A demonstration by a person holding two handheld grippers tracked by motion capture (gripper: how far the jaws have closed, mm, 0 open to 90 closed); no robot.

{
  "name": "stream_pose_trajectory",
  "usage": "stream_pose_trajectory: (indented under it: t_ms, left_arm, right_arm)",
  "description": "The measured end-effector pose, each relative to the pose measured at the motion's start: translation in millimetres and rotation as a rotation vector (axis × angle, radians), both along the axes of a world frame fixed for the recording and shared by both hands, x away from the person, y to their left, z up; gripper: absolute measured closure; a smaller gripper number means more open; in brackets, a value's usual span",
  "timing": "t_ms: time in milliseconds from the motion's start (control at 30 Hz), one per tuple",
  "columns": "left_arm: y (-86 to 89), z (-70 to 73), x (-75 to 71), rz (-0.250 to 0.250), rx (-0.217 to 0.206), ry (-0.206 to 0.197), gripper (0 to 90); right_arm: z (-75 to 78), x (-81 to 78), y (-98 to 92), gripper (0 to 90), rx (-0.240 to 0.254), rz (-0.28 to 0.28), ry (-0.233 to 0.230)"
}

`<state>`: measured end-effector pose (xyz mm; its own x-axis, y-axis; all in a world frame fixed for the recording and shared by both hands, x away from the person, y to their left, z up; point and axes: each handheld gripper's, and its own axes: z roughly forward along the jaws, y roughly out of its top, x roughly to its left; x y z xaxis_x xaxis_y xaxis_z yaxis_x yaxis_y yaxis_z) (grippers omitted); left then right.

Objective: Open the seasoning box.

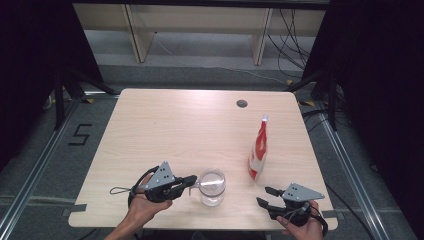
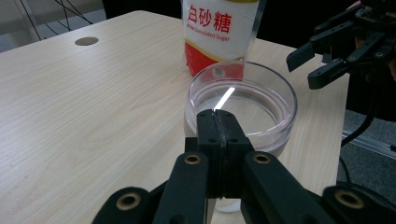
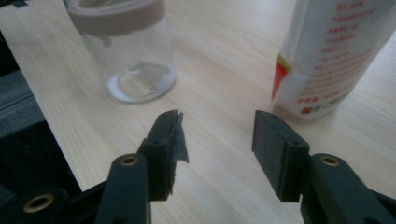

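A clear glass jar point(image 1: 212, 189) point(image 2: 275, 88) point(image 3: 135, 60) stands near the table's front edge. Its bottom holds a little white matter. A red and white sugar bag point(image 1: 258, 150) point(image 2: 219, 28) point(image 3: 331, 51) stands upright to its right. My left gripper point(image 1: 192, 180) point(image 2: 218, 119) is level, its jaws pressed together, with the tips at the jar's near rim. I cannot tell whether they pinch anything. My right gripper point(image 1: 263, 195) point(image 3: 217, 123) point(image 2: 304, 70) is low over the table in front of the bag. Its jaws are apart with only bare tabletop between them.
The light wooden table point(image 1: 165, 130) has a round cable hole point(image 1: 242, 103) point(image 2: 87, 41) at the back right. Its front edge lies just under both hands. Black curtains flank the table, and shelving and cables stand behind it.
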<state>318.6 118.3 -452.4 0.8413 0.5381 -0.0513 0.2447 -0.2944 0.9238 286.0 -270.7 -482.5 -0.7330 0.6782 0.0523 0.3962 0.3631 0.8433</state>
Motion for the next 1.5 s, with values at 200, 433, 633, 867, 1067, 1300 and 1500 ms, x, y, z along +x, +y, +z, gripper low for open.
stream_pose_trajectory:
  t_ms: [200,433,633,867,1067,1300,1500]
  left_arm:
    - [-0.2,-0.7,-0.2,-0.005,-0.003,-0.009,89.0]
    - [-0.3,-1.4,-1.5,0.003,-0.006,-0.007,89.0]
    - [1.2,-1.3,-2.1,0.006,0.001,-0.012,89.0]
    - [1.5,-1.2,-2.4,0.005,0.013,-0.032,89.0]
    - [1.9,-1.2,-2.7,0.003,0.02,-0.04,89.0]
    - [0.8,-1.5,-4.6,0.007,0.008,-0.037,89.0]
    - [1.3,-1.8,-5.0,0.004,0.019,-0.054,89.0]
  right_arm:
    - [2.6,-1.1,7.6,57.7,0.016,0.016,-0.029]
    - [2.6,-1.8,18.7,60.9,0.023,0.054,-0.013]
    - [2.8,-1.4,23.1,63.3,0.022,0.066,-0.033]
    - [4.4,-1.7,26.1,65.6,0.023,0.075,-0.049]
    - [3.9,-1.2,26.0,66.0,0.02,0.078,-0.061]
    - [3.6,-2.1,26.9,66.5,0.023,0.079,-0.035]
    - [3.4,-1.1,27.0,67.0,0.031,0.081,-0.059]
